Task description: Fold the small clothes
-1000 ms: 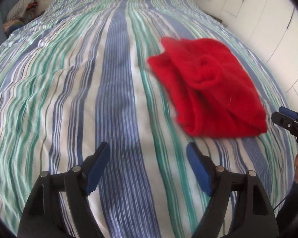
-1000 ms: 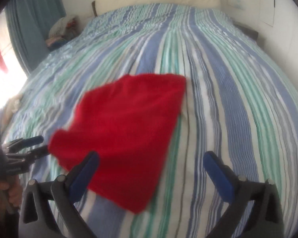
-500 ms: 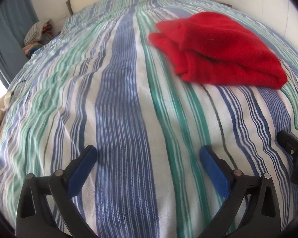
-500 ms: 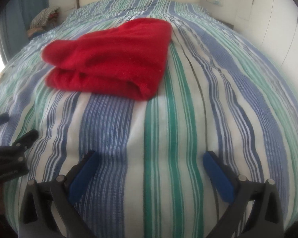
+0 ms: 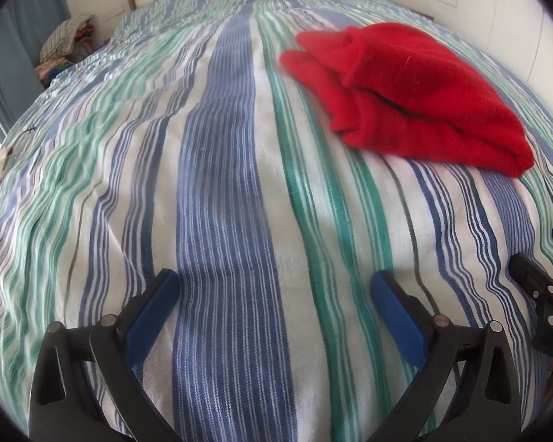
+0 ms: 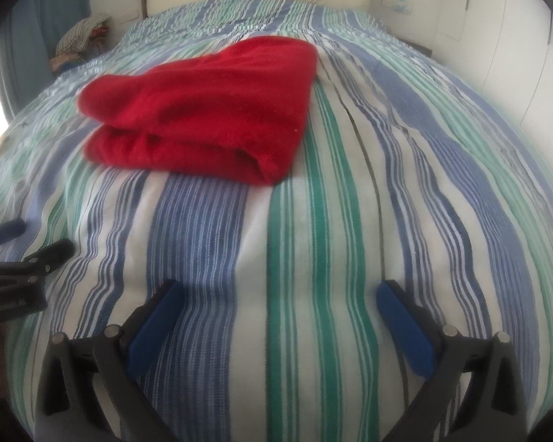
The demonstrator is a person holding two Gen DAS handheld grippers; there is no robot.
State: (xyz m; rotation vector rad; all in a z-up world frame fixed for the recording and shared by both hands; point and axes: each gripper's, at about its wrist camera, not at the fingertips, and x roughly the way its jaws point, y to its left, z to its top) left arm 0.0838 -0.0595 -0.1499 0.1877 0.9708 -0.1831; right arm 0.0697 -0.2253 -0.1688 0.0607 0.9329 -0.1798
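Both tongs (image 5: 272, 289) (image 6: 276, 300) gape empty; folded red cloth (image 6: 202, 110) lies apart.

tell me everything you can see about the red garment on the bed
The red garment is a soft, fuzzy piece, fleece or knit by its look, plain red with no visible print. It lies folded into a thick, roughly rectangular bundle, stacked layers showing at its near edge. It rests flat on the striped bedspread, touching nothing else. Both grippers are open and well short of it.
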